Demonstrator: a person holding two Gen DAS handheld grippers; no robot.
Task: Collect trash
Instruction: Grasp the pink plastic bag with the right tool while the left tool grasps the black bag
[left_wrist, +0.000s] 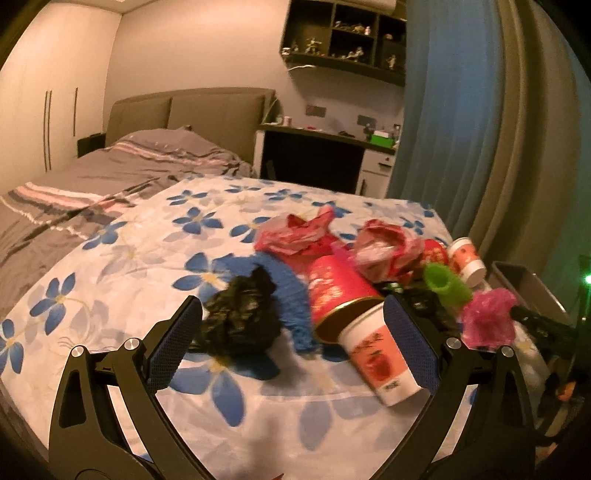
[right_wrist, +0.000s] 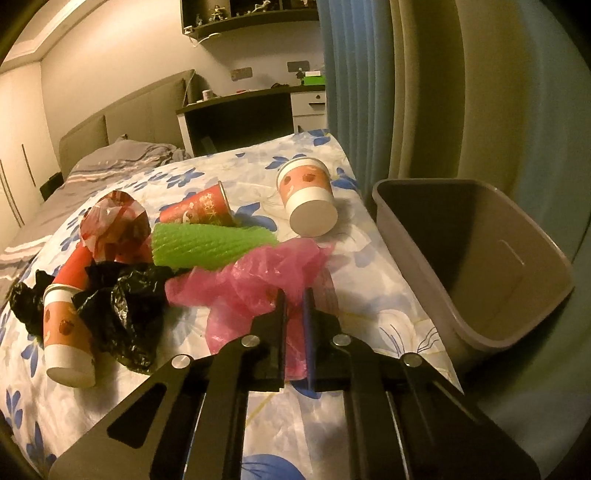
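Trash lies on a flower-print sheet (left_wrist: 258, 398). My left gripper (left_wrist: 291, 328) is open above it, with a crumpled black bag (left_wrist: 240, 317) by its left finger and a white-and-orange paper cup (left_wrist: 380, 362) by its right finger. My right gripper (right_wrist: 295, 299) is shut on a pink plastic bag (right_wrist: 255, 277), also seen in the left wrist view (left_wrist: 487, 317). Around lie a green foam net (right_wrist: 207, 243), red cups (right_wrist: 203, 208), a red-white wrapper (right_wrist: 110, 218), another black bag (right_wrist: 125, 302) and two more paper cups (right_wrist: 308, 195) (right_wrist: 66, 339).
A grey bin (right_wrist: 517, 295) stands off the bed's right edge, its opening toward me. Blue and beige curtains (right_wrist: 369, 74) hang behind it. A grey duvet (left_wrist: 92, 184), a headboard and a desk (left_wrist: 314, 147) lie beyond the sheet.
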